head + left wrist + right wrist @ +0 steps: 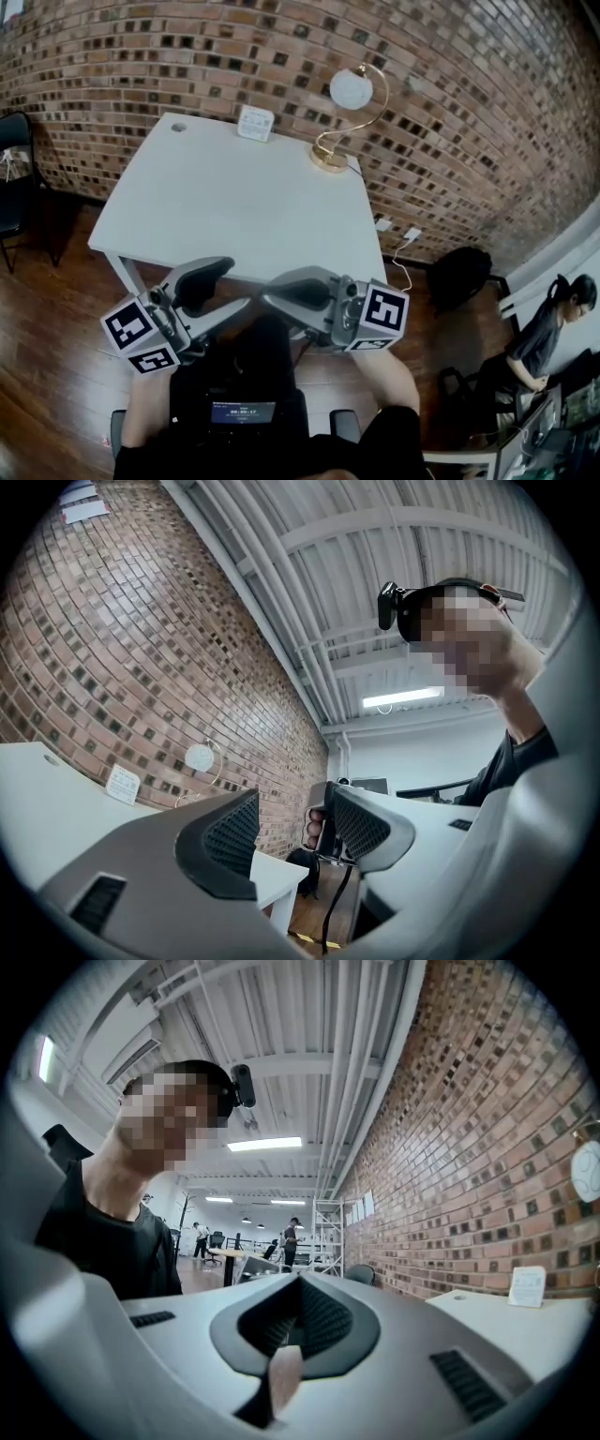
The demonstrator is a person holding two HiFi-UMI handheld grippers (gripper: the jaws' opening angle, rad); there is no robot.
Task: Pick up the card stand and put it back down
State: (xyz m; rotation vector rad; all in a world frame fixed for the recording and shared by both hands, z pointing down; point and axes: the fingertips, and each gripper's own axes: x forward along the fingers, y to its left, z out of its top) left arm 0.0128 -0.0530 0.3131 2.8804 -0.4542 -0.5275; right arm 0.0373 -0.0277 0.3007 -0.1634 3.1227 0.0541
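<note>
The card stand [254, 123] is a small white sign standing upright at the far edge of the white table [216, 206], by the brick wall. It shows small in the left gripper view [123, 784] and in the right gripper view [528, 1286]. Both grippers hang in front of the table's near edge, over my lap and far from the stand. My left gripper [234, 284] stands open with nothing between its jaws [291, 832]. My right gripper [267, 298] points left toward the other one, its jaws shut [300, 1312] and holding nothing I can make out.
A gold arc lamp [349, 117] with a white globe stands at the table's far right corner. A black chair [14, 178] is on the left. A dark bag [464, 272] and a seated person [553, 328] are on the right. A black device [242, 411] rests in my lap.
</note>
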